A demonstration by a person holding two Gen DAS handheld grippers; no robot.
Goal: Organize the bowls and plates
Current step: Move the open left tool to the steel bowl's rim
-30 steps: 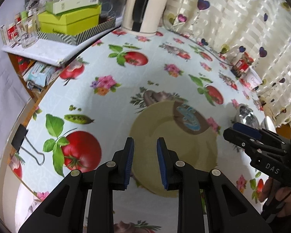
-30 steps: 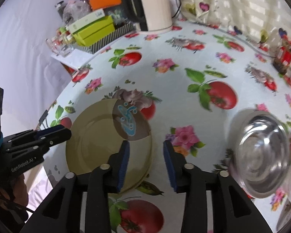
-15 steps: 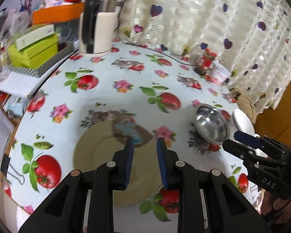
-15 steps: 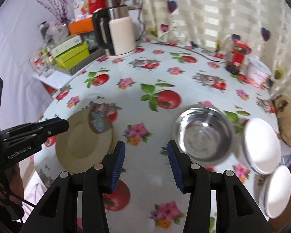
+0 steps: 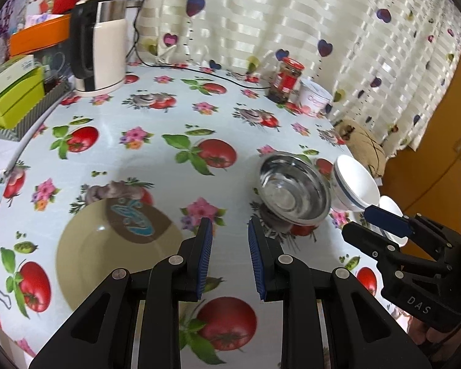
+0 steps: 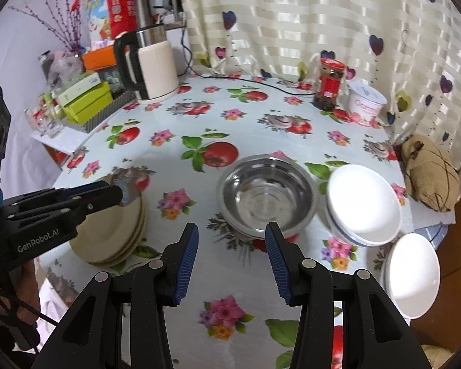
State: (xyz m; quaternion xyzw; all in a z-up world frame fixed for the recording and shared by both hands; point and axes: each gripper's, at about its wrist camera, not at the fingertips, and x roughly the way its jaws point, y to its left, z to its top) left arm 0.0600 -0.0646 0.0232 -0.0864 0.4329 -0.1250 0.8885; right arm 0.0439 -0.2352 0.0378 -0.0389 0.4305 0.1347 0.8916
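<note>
A stack of tan plates (image 5: 107, 246) (image 6: 113, 233) lies at the table's near left. A steel bowl (image 5: 293, 192) (image 6: 265, 193) sits in the middle right. A stack of white bowls (image 6: 364, 204) (image 5: 355, 186) stands right of it, and a white plate (image 6: 413, 273) lies at the near right edge. My left gripper (image 5: 229, 258) is open and empty, raised just right of the plates. My right gripper (image 6: 230, 259) is open and empty, raised in front of the steel bowl.
The table has a fruit-print cloth (image 6: 199, 129). A kettle (image 6: 152, 64), a red-lidded jar (image 6: 330, 84) and a white tub (image 6: 365, 103) stand at the back. Boxes (image 6: 86, 101) sit at the left. A brown bag (image 6: 430, 172) lies at the right edge, by the curtain.
Both grippers have pulled back and up from the tan plates and swung right, so the steel and white bowls came into view. The right gripper has opened wider.
</note>
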